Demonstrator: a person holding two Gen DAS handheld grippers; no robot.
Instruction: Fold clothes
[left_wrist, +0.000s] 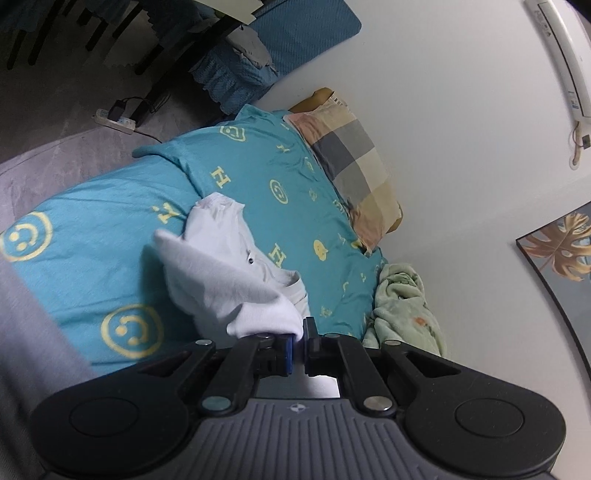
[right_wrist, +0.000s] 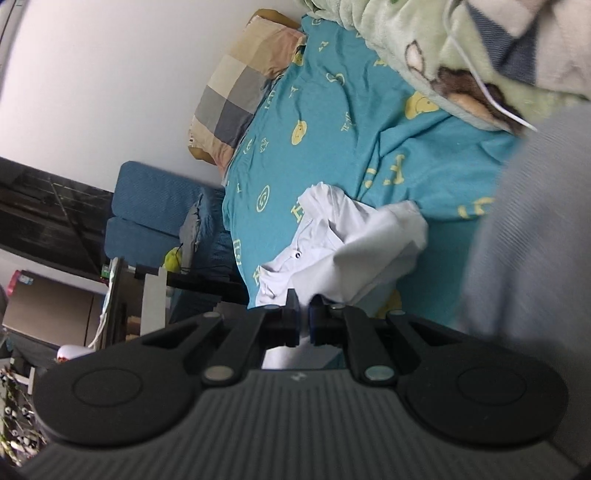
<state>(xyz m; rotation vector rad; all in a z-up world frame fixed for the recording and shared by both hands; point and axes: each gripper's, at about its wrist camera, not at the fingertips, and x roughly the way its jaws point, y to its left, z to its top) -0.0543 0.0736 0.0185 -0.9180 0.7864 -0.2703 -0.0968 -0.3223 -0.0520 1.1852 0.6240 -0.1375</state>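
The left gripper (left_wrist: 300, 334) pinches a fold of the white cotton shirt (left_wrist: 229, 273), jaws nearly together on the cloth. The right gripper (right_wrist: 303, 314) likewise clamps the same shirt (right_wrist: 354, 247), which hangs bunched between them above the teal bedsheet printed with yellow smileys (left_wrist: 92, 236). Farther off lie a checked pillow (left_wrist: 351, 162) and a green fleece blanket (left_wrist: 402, 306) by the white wall (left_wrist: 461, 92).

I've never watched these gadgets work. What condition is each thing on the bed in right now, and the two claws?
White shirt: crumpled, lifted at two edges.
Left gripper: shut on white shirt.
Right gripper: shut on white shirt.
Teal quilt: spread over bed, wrinkled.
Checked pillow: lying against wall.
Green blanket: bunched up.
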